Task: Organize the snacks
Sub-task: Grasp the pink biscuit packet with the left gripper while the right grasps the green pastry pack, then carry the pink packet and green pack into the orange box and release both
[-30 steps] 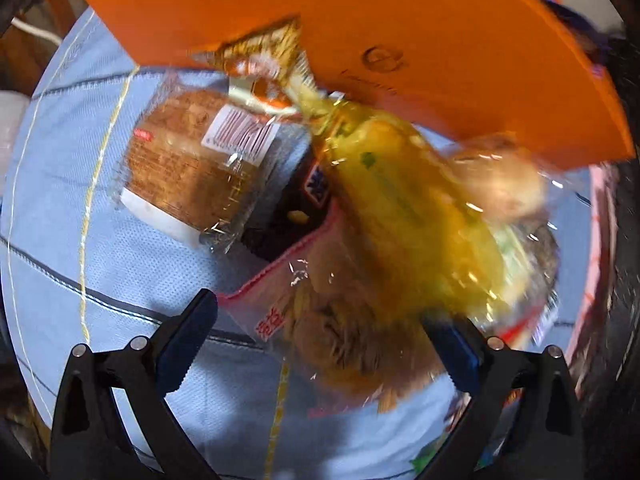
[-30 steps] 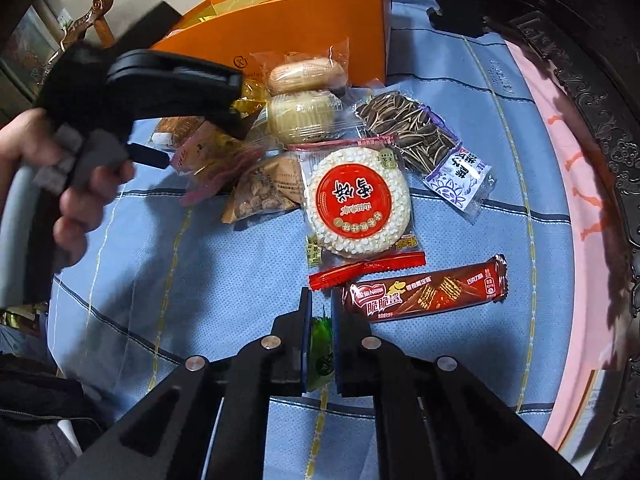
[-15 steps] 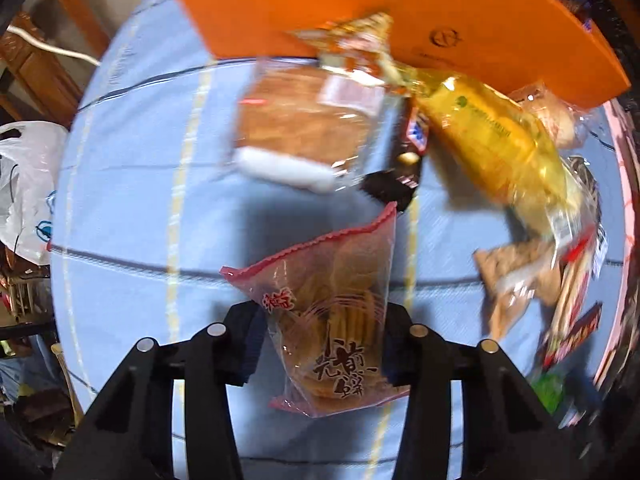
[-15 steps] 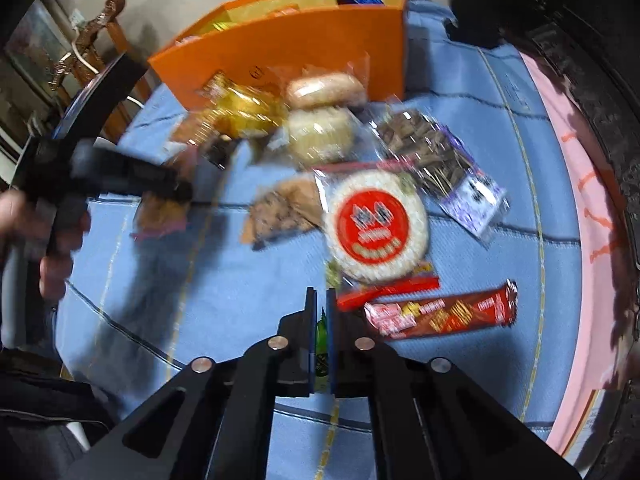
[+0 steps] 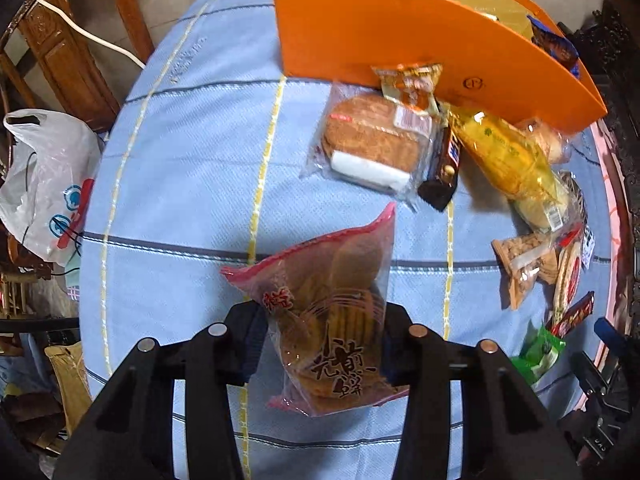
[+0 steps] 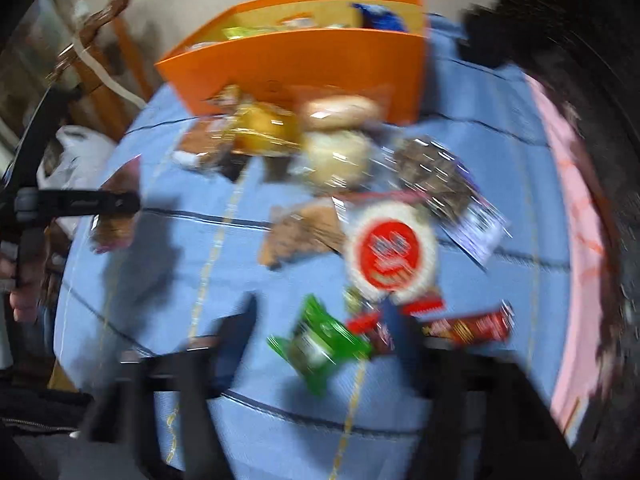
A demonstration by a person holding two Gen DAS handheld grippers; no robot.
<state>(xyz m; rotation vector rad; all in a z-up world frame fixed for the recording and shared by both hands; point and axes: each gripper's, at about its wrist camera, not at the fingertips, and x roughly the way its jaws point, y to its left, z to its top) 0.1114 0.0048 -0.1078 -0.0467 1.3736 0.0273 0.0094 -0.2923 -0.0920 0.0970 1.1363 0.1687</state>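
Cracker bag (image 5: 332, 312) now clear of pile, in left hand-held gripper (image 5: 322, 354)

Right gripper (image 6: 324, 316), just opening, apparently brackets the blurred green packet (image 6: 318, 338).
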